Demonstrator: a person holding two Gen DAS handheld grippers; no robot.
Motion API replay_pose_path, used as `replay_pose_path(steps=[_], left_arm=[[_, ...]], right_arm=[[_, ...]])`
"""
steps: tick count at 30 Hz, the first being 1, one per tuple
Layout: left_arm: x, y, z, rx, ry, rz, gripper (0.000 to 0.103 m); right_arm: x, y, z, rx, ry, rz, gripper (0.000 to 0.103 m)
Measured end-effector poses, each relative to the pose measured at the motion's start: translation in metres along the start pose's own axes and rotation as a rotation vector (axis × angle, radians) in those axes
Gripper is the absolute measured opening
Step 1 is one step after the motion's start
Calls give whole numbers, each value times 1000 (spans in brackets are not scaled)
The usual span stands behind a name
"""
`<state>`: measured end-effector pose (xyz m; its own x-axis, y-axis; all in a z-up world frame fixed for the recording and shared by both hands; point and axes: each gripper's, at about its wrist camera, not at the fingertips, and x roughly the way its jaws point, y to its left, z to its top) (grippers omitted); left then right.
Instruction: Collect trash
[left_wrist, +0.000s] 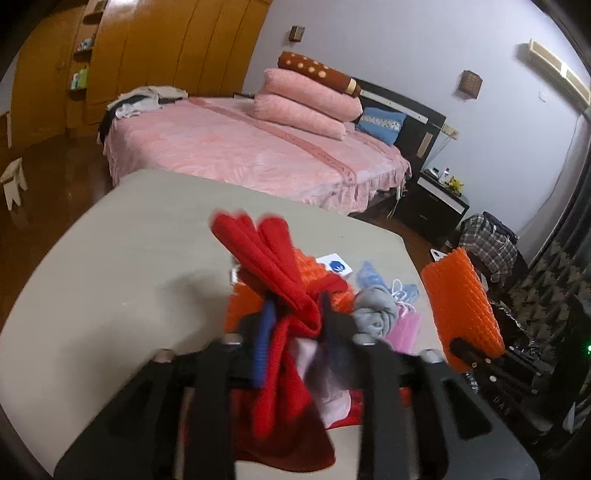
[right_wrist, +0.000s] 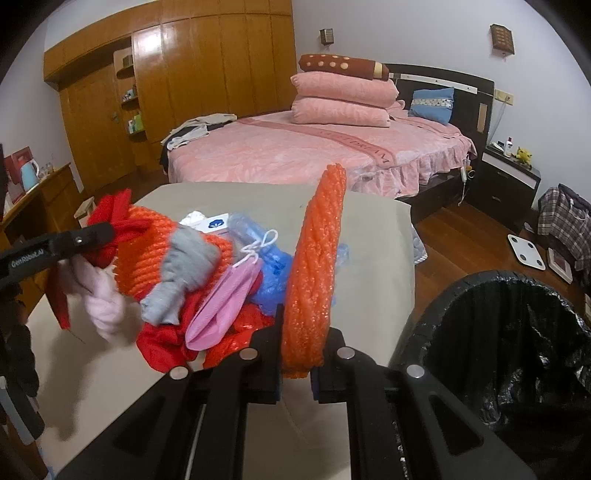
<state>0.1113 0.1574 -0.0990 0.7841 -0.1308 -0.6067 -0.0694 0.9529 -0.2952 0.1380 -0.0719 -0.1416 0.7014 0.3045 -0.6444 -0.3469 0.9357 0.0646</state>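
Note:
My left gripper (left_wrist: 295, 317) is shut on a red knit cloth (left_wrist: 273, 258) and holds it above the beige table (left_wrist: 110, 280); it also shows at the left of the right wrist view (right_wrist: 107, 232), where pale pink fabric (right_wrist: 103, 299) hangs with it. My right gripper (right_wrist: 297, 339) is shut on an orange foam net sleeve (right_wrist: 317, 258), held upright; it shows in the left wrist view (left_wrist: 461, 299). A pile on the table holds another orange net (right_wrist: 147, 258), a grey cloth (right_wrist: 181, 273), a pink pouch (right_wrist: 225, 306) and blue plastic (right_wrist: 273, 280).
A black bin lined with a black bag (right_wrist: 517, 332) stands at the table's right edge. A white box with a blue logo (right_wrist: 218, 223) lies behind the pile. A pink bed (right_wrist: 314, 147), a nightstand (right_wrist: 509, 173) and a wooden wardrobe (right_wrist: 203, 74) are beyond.

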Motion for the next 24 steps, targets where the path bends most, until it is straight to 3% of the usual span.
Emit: replay_pose_path(steps=[2, 3, 9, 16, 20, 24], left_arm=[[3, -1, -2, 3, 9, 1, 64], [4, -1, -3, 12, 14, 8, 65], [4, 11, -17, 9, 58, 44, 66], [-6, 38, -29, -5, 71, 145, 70], [-3, 55, -27, -52, 93, 149, 70], [-13, 48, -33, -38, 79, 147, 68]], right_arm=[[0, -1, 0, 1, 1, 0, 11], [0, -1, 0, 1, 1, 0, 11], [3, -4, -2, 5, 11, 3, 11], [4, -1, -5, -7, 18, 9, 11], [8, 4, -9, -17, 32, 16, 11], [7, 9, -12, -31, 39, 20, 11]])
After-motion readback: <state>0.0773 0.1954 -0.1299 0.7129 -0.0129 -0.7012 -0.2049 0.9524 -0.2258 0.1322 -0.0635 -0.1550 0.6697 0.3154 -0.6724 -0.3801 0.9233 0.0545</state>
